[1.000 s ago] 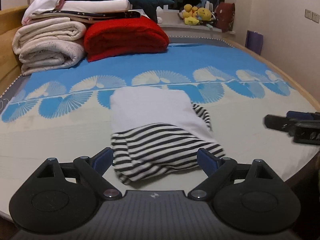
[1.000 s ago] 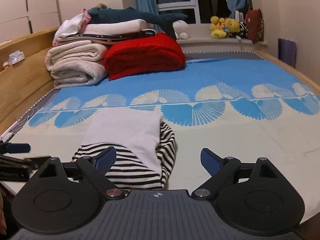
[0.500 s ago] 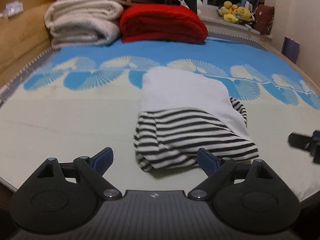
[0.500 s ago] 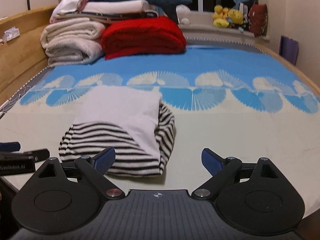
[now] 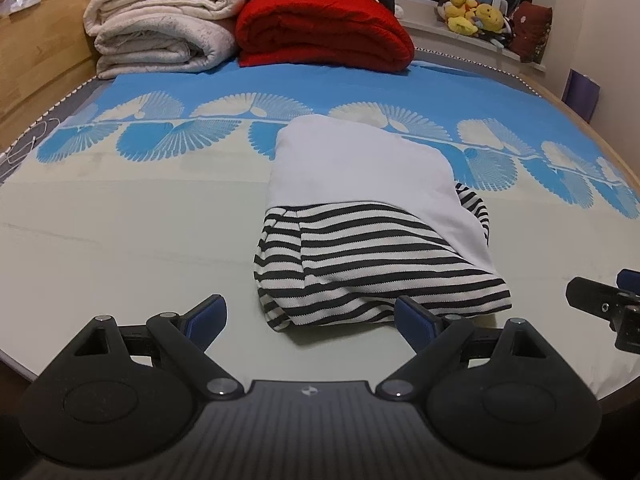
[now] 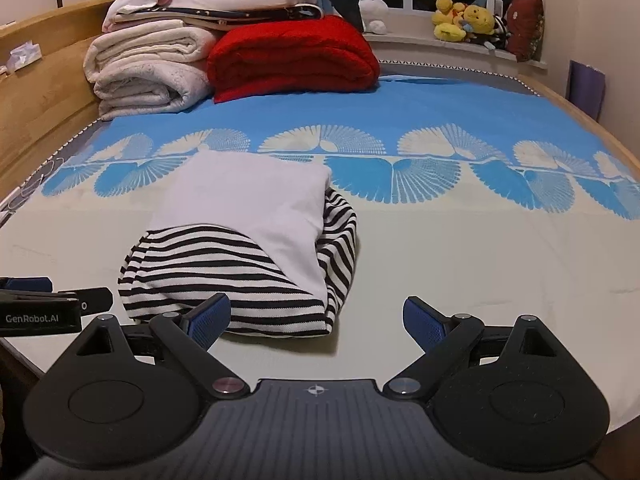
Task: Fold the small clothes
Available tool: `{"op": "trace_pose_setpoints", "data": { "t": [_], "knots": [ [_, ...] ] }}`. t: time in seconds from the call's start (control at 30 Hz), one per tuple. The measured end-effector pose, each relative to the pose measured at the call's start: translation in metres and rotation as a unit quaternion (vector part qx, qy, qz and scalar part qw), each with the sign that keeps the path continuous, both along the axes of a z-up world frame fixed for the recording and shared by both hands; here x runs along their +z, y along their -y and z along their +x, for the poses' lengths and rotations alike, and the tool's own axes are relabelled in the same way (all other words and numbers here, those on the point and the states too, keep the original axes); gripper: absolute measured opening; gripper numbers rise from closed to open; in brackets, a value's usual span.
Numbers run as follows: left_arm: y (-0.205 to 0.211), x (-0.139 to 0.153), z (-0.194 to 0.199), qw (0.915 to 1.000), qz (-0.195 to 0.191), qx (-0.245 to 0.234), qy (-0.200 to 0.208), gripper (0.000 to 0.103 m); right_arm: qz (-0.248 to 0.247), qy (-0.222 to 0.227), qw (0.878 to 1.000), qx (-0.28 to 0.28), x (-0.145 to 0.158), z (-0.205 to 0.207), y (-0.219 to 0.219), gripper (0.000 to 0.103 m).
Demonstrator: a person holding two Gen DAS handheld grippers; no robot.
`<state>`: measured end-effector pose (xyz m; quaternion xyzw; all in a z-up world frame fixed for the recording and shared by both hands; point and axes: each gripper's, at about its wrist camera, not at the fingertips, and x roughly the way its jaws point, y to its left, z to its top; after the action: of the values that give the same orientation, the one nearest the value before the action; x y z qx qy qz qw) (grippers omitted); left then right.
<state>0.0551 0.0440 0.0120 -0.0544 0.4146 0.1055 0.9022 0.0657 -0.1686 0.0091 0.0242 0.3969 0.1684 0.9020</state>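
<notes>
Garment (image 5: 372, 248) lies near the bed's (image 5: 120, 248) front edge, bare sheet around; each hand-held gripper gapes wide.

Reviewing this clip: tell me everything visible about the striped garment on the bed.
The striped garment is a soft knit in black and white stripes with a plain white panel lying over its far half. It sits folded into a compact, slightly lumpy bundle on the pale part of the bed sheet, near the front edge. Both open grippers sit just short of it, and neither grips it.

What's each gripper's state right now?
Left gripper: open, holding nothing, near the striped garment.
Right gripper: open, holding nothing.
</notes>
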Motion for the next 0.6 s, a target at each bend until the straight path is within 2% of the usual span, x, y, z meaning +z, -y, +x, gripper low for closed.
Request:
{"op": "trace_pose_setpoints", "data": {
  "t": [0.6],
  "knots": [
    [-0.0006,-0.0037,-0.0003,0.9999,-0.007,-0.001,-0.009,0.094,-0.003,0.001,1.000,0.008,0.0005,-0.0018,-0.0003,0.093]
  ]
}}
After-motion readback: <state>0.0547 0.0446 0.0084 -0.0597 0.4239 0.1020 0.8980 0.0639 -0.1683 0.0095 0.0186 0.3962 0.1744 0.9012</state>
